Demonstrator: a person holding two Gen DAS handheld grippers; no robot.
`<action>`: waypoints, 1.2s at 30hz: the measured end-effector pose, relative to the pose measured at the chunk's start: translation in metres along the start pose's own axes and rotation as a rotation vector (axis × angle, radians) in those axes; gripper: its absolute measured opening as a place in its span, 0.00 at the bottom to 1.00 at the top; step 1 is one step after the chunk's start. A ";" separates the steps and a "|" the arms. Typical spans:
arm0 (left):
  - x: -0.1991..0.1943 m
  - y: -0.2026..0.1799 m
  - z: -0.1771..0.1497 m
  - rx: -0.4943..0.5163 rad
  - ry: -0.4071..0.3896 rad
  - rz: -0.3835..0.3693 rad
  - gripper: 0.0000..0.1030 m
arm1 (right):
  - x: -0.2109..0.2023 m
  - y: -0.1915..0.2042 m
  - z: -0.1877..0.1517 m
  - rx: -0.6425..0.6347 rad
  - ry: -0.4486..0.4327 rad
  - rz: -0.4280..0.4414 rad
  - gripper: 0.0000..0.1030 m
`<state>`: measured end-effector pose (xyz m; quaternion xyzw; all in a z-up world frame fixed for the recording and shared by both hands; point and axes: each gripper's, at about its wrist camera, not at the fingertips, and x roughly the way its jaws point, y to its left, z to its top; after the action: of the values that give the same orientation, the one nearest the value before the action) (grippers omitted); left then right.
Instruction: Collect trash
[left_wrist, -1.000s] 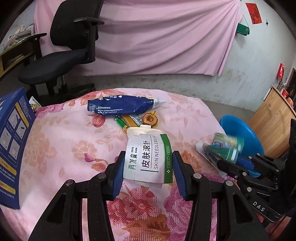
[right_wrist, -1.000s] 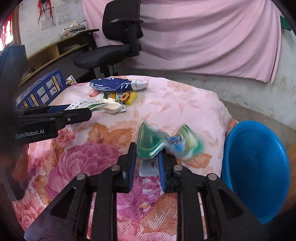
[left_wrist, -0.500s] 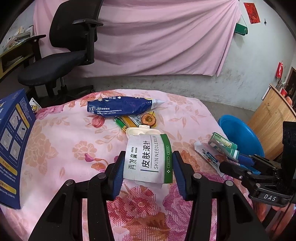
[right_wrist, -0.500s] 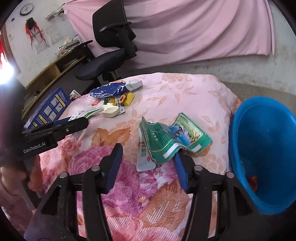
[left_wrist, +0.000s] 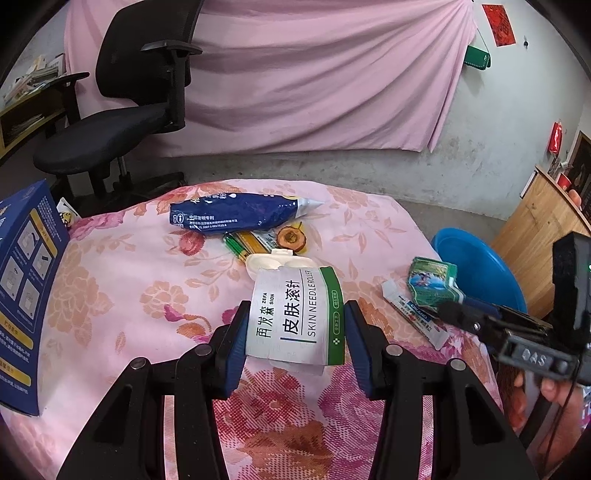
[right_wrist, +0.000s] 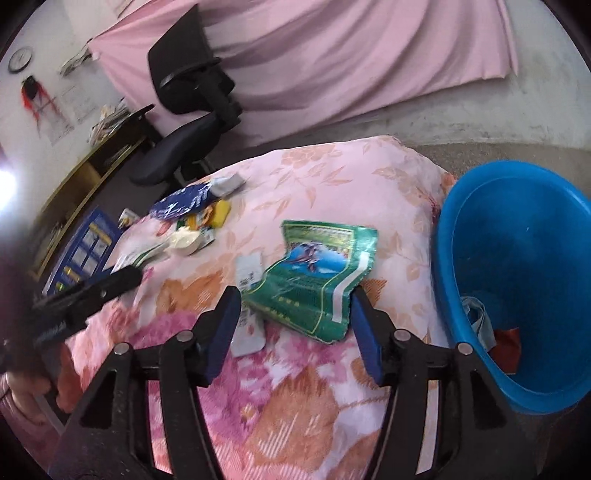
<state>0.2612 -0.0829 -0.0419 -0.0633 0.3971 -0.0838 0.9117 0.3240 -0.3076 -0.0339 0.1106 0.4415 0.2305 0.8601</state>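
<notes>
Trash (right_wrist: 317, 280) litters a floral-clothed table (right_wrist: 332, 177) beside a blue basin (right_wrist: 517, 258).

home room | office chair (left_wrist: 122, 110) | pink wall drape (left_wrist: 314, 74) | floral bedding (left_wrist: 122, 288)

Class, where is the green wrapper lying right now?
In the right wrist view, the green wrapper lies on the floral cloth, left of the blue basin.

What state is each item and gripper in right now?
left gripper: shut on the white skin needle roller box.
white skin needle roller box: held, crumpled, flap end torn.
right gripper: open, straddling the green wrapper.
green wrapper: creased, lying on the floral cloth.
white sachet: flat, partly under the green wrapper.
blue pouch: lying flat.
blue basin: tilted, some trash inside.
</notes>
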 end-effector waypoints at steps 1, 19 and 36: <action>0.000 -0.001 0.000 0.002 -0.001 -0.002 0.42 | 0.001 -0.002 0.001 0.009 -0.003 -0.006 0.72; -0.030 -0.022 0.005 0.033 -0.195 -0.076 0.42 | -0.030 0.014 0.003 -0.122 -0.197 -0.083 0.23; -0.070 -0.107 0.055 0.201 -0.582 -0.229 0.42 | -0.157 0.015 -0.023 -0.224 -0.899 -0.390 0.23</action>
<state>0.2435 -0.1709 0.0654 -0.0386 0.1000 -0.2028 0.9733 0.2223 -0.3719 0.0698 0.0214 0.0121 0.0413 0.9988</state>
